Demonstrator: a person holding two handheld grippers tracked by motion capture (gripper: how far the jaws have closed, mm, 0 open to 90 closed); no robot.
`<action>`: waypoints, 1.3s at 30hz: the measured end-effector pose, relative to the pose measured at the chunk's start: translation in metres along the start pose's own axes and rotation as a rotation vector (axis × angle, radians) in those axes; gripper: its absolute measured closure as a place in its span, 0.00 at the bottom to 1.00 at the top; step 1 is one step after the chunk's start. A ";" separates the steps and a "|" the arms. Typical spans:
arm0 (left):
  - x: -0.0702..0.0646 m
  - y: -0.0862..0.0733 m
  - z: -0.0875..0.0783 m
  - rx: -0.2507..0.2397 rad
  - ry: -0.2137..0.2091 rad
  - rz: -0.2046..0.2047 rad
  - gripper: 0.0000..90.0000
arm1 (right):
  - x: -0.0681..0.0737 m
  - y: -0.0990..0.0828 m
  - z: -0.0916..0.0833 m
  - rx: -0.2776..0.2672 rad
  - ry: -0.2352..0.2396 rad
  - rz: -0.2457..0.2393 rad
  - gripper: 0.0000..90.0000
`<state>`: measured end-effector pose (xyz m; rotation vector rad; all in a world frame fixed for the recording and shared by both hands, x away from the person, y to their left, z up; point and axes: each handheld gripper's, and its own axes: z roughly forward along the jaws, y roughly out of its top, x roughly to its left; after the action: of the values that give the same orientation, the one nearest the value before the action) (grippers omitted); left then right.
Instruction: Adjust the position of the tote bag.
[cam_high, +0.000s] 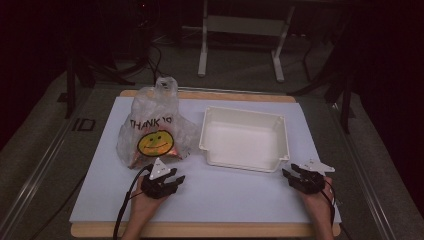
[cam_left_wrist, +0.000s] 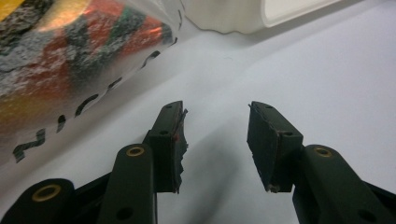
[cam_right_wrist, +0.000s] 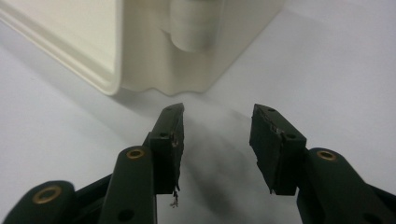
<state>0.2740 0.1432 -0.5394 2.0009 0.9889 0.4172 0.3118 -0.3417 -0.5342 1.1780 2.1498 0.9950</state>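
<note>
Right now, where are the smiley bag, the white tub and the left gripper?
smiley bag (cam_high: 155, 142), high view, on its yellow face.
white tub (cam_high: 243, 164), high view, on its near rim.
left gripper (cam_left_wrist: 215, 140), left gripper view, between its open jaws.

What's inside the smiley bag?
Through the thin bag you can see something shiny, red and orange. The plastic blurs it, so I can't tell what it is.

Crinkled glossy plastic bag, smooth matt plastic bin

Left gripper and right gripper rest low (jaws apart, empty).
</note>
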 end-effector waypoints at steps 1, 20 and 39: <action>0.000 0.000 0.000 0.001 0.002 -0.003 0.63 | 0.000 -0.001 -0.002 -0.007 0.023 0.015 0.61; -0.001 0.001 0.003 0.028 0.007 0.003 0.62 | 0.010 0.017 0.009 -0.041 0.063 0.068 0.77; 0.024 0.021 -0.050 -0.065 0.074 -0.023 0.67 | 0.015 0.010 0.010 -0.003 0.038 0.040 0.75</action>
<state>0.2703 0.1818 -0.4946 1.9263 1.0298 0.5075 0.3161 -0.3218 -0.5337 1.2144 2.1617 1.0452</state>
